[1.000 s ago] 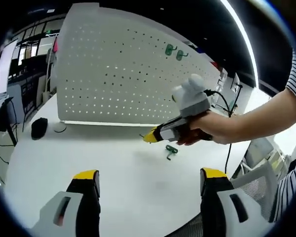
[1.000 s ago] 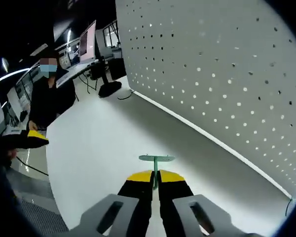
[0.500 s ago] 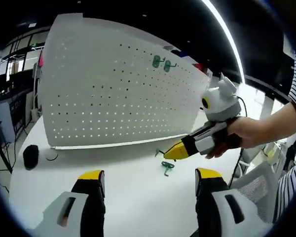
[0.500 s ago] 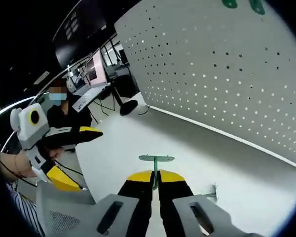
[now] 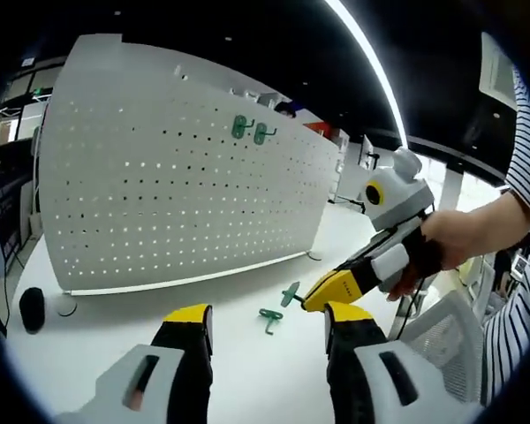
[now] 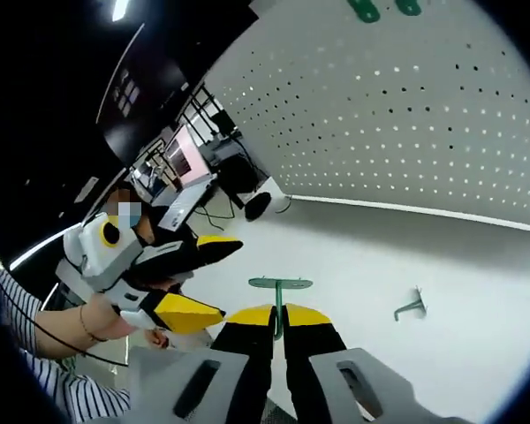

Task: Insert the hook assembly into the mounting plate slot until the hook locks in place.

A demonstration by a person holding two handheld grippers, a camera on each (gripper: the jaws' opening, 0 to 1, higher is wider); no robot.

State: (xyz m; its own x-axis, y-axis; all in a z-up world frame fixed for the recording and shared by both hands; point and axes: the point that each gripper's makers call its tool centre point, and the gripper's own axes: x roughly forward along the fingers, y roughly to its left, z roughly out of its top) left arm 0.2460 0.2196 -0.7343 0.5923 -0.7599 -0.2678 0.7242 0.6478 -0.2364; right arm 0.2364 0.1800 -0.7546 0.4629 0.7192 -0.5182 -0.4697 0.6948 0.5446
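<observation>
Green hook [image 6: 279,287] sits pinched between the closed jaws of our right tool [image 6: 279,320], its flat crossbar standing just past the yellow tips. In the left gripper view we see that same tool [image 5: 316,293] come in from the right, held in a hand [image 5: 455,246], with the hook [image 5: 291,294] poking out of its tip above the white desk [image 5: 106,327]. A second green hook [image 5: 269,318] lies loose on the desk just below and to the left of that tip, apart from it; in the right gripper view it [image 6: 411,306] rests to the right of our jaws. Our left tool [image 5: 269,322] hangs open with nothing between its jaws, and the loose hook lies beyond the gap. In the right gripper view the left tool [image 6: 203,278] shows at the left, jaws parted. Behind the desk stands the white pegboard [image 5: 177,194], with two more green hooks [image 5: 250,131] hung near its top edge [image 6: 384,9].
</observation>
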